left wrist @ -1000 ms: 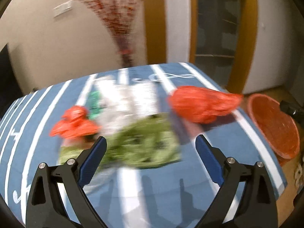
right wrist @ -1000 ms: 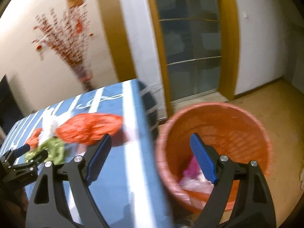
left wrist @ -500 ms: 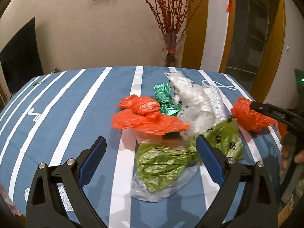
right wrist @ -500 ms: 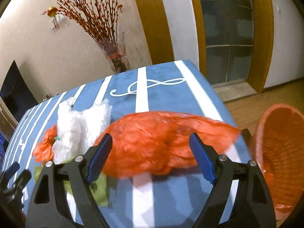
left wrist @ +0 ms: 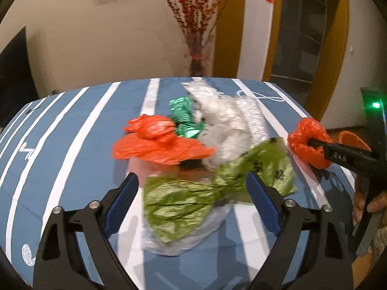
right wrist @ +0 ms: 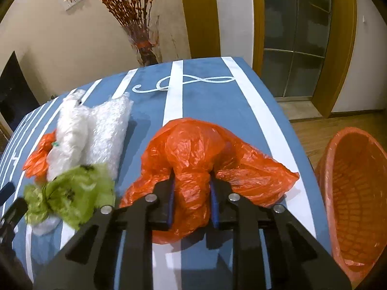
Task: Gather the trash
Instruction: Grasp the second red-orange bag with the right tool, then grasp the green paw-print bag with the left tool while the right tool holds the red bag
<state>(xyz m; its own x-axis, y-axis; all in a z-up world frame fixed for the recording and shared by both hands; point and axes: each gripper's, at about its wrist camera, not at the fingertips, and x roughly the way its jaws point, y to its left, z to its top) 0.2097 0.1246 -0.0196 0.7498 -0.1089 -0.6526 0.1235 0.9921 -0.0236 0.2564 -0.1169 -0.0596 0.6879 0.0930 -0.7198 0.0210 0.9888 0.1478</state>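
A crumpled red plastic bag [right wrist: 193, 145] lies near the right edge of the blue striped table [right wrist: 205, 72]. My right gripper [right wrist: 192, 183] is closing, and its blue pads pinch a fold of that bag. In the left wrist view the same bag [left wrist: 307, 135] shows at the right with a black finger [left wrist: 343, 155] in it. My left gripper [left wrist: 191, 181] hangs low over a green bag [left wrist: 183, 200] printed with paws. The bag lies between its jaws, which are closing but do not touch it.
More trash is piled mid-table: an orange bag [left wrist: 157, 142], green foil [left wrist: 183, 118], white bubble wrap [left wrist: 229, 125] and clear film under the green bag. An orange basket [right wrist: 350, 193] stands on the floor off the table's right edge. A vase of red branches [left wrist: 200, 55] stands behind.
My right gripper swung from over the basket to the red bag and closed on it. My left gripper moved in over the green bag and its jaws narrowed slightly.
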